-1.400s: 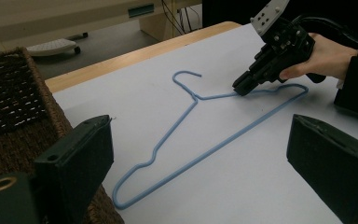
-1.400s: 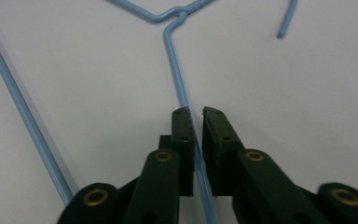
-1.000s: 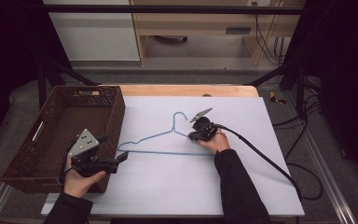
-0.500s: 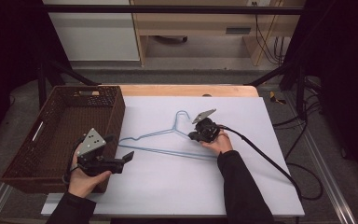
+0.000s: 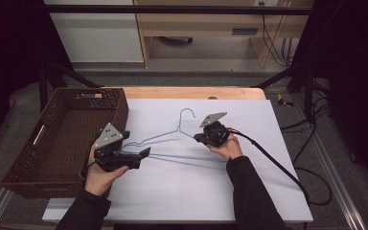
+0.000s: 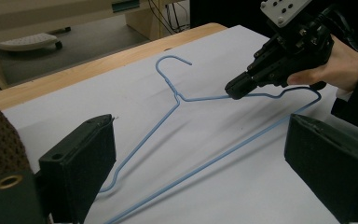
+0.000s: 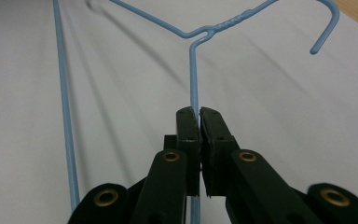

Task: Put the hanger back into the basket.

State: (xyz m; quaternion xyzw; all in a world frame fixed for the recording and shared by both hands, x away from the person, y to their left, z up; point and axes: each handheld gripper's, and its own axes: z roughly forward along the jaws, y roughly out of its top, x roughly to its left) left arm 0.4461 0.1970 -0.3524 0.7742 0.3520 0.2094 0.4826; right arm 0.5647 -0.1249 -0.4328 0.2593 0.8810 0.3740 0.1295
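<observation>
White table (image 5: pixel 249 191) before a wooden bench; blue wire hanger (image 5: pixel 172 155) lies crosswise beside the wicker basket (image 5: pixel 33 163), hook pointing away; right gripper (image 5: pixel 202 137) clamps its shoulder wire; left gripper (image 5: pixel 146 153) gapes.

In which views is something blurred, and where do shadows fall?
Right gripper view: the right gripper, shut on the blue hanger, is soft at the bottom edge, and the hanger's far corner blurs. Left gripper view: the left gripper looks slightly soft; the hanger casts a faint shadow on the white sheet. High view: dark surroundings.
</observation>
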